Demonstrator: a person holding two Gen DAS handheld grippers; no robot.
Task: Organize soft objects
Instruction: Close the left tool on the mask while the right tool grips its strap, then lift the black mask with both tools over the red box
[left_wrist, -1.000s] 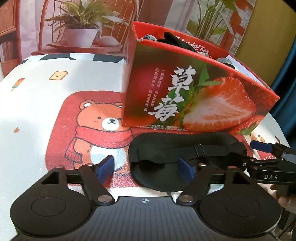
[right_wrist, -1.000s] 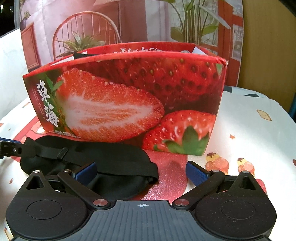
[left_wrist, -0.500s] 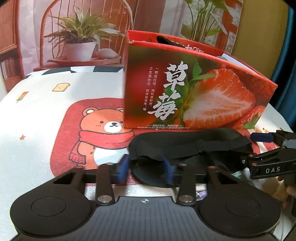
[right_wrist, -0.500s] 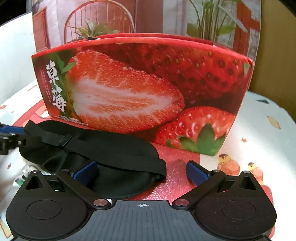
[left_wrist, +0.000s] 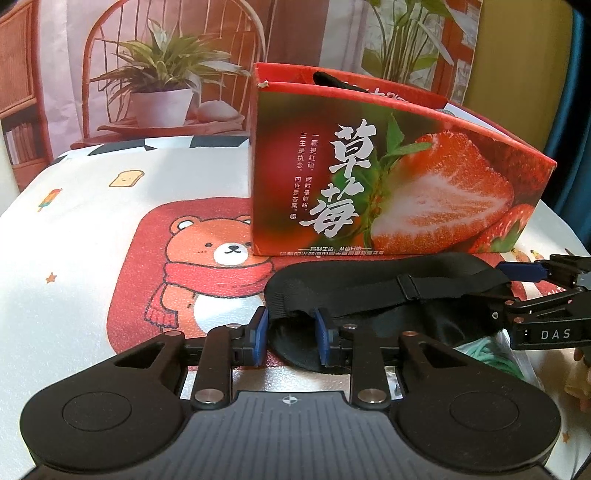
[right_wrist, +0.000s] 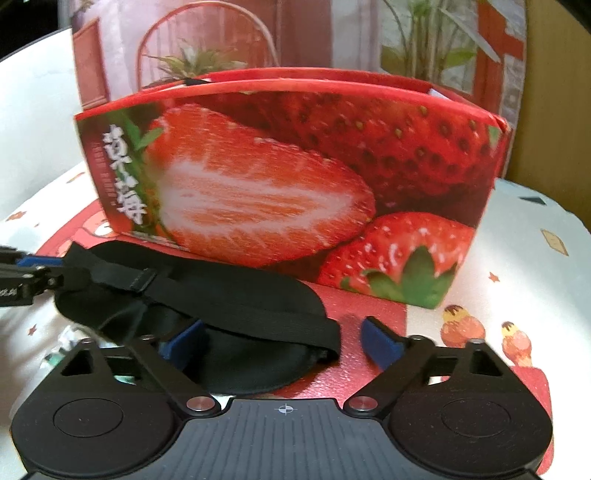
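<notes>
Both tools have just been closing. Left tool (left_wrist: 290, 334) has pinched its blue pads onto the near left end of one black sleep mask (left_wrist: 373, 295). Right tool (right_wrist: 284, 341) has narrowed around the mask's right end (right_wrist: 221, 317), jaws apart and not yet pressing; its body reads "DAS". Mask lies on the counter (left_wrist: 85, 258), directly ahead of both tools. One red strawberry box (left_wrist: 388, 184) stands just beyond it, printed with large white characters "草莓". One cartoon bear (left_wrist: 218, 269) decorates the counter cover, left of the mask.
</notes>
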